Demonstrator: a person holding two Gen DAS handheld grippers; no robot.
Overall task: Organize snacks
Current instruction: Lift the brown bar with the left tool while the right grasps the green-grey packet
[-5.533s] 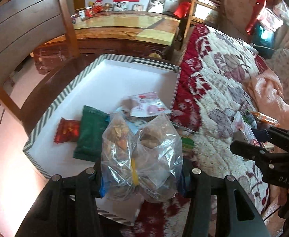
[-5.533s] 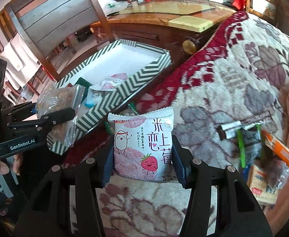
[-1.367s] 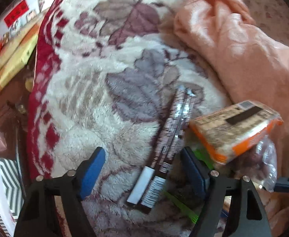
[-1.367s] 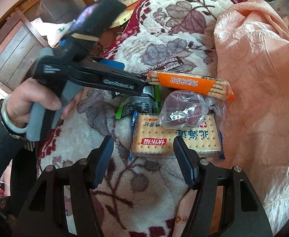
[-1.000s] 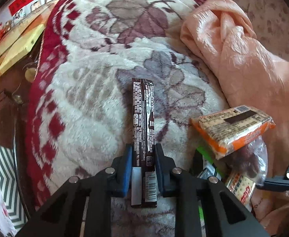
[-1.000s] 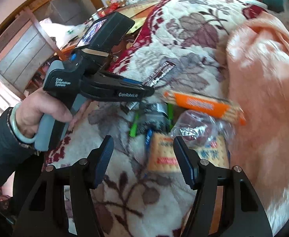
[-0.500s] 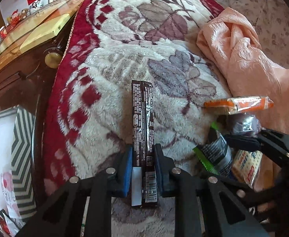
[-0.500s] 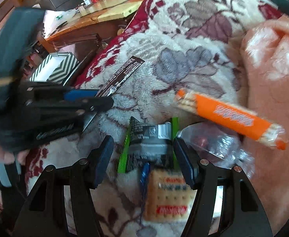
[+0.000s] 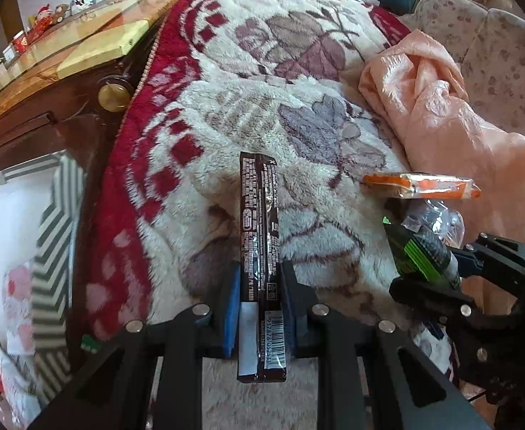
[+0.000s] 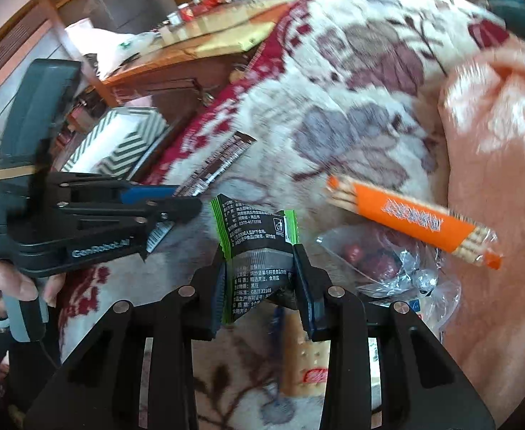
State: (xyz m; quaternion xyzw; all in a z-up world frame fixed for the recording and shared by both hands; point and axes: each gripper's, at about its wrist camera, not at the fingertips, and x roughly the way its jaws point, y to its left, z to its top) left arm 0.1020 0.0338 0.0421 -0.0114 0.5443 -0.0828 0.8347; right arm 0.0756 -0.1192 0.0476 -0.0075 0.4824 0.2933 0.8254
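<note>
Right gripper (image 10: 259, 279) jaws just closing, now pinching green packet (image 10: 257, 247) off blanket (image 9: 298, 71); left gripper (image 9: 260, 308) pinching brown bar (image 9: 259, 233). Both heading for box (image 9: 52, 215) next, likely.

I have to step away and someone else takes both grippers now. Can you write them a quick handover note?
Left gripper: shut on the long dark snack bar, held over the blanket.
Right gripper: jaws have just closed on the black-and-green packet.
Striped box, at the left beside the bed, already holds some snacks.
Still on the blanket: orange biscuit pack, clear bag of red fruit, cracker pack.
Next: probably carry both held items to the box, then return for the three left.
</note>
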